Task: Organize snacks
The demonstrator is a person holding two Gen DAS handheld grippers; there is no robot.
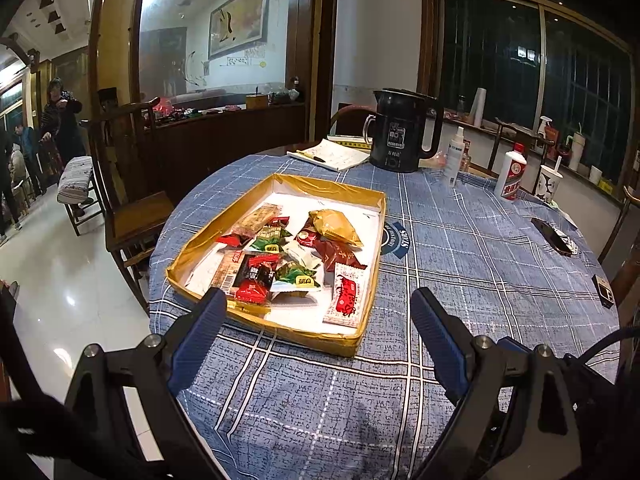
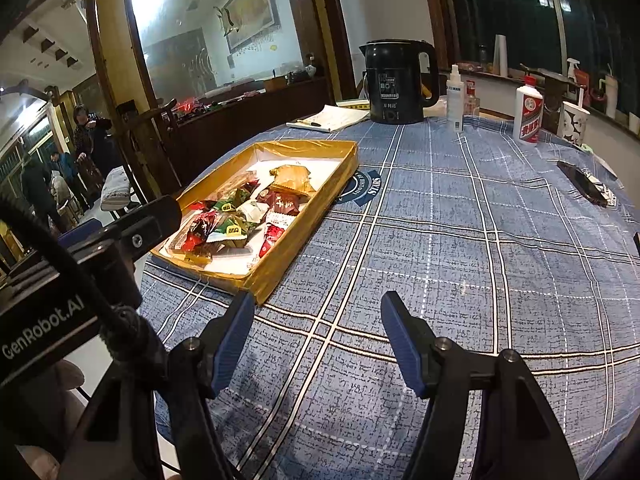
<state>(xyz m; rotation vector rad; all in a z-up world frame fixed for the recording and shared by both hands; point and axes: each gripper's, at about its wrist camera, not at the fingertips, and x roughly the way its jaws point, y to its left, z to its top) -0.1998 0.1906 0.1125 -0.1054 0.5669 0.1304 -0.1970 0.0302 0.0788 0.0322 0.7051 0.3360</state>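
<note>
Snacks [image 1: 288, 256] all lie heaped inside the shallow gold-edged box [image 1: 280, 334], which sits on the counter [image 1: 480, 264] toward its 9 o'clock side; none are loose on the blue checked cloth, so the gathering looks largely done, in my judgement. Left gripper [image 1: 316, 320] hovers at the box's near rim, fingers [image 1: 200, 332] spread wide with nothing between them, likely poised to reach in or steady the box. Right gripper [image 2: 318, 332] hangs over bare cloth at the box's 4 o'clock corner, fingers [image 2: 234, 340] apart and empty, kept clear of the wrappers. Kettle [image 1: 400, 132], notebook [image 1: 332, 154] and white bottle [image 1: 512, 174] stand well apart at 12 to 2 o'clock, outside the working area.
</note>
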